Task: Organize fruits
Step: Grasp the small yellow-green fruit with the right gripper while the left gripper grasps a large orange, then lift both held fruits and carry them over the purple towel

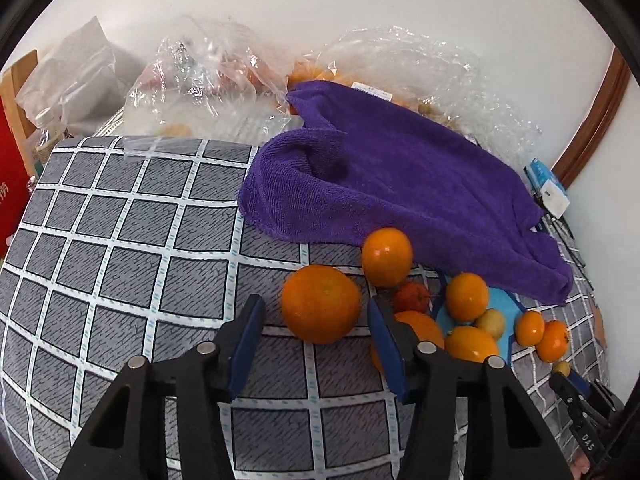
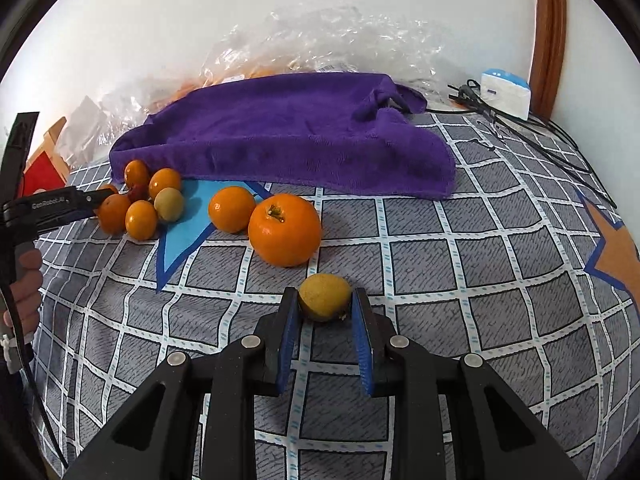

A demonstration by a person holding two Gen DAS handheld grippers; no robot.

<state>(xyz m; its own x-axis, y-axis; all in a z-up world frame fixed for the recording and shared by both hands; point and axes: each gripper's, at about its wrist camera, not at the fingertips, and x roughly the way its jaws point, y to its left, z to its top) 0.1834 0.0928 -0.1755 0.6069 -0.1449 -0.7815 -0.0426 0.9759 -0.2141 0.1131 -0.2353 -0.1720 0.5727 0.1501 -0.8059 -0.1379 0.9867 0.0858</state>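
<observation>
While the right gripper [image 2: 325, 306] clamps a small yellow fruit [image 2: 324, 296] near the big orange [image 2: 285, 229], the left gripper [image 1: 316, 316] stands part-open around another orange [image 1: 321, 303], apparently mid-pickup; next, it needs closing firmly.
</observation>
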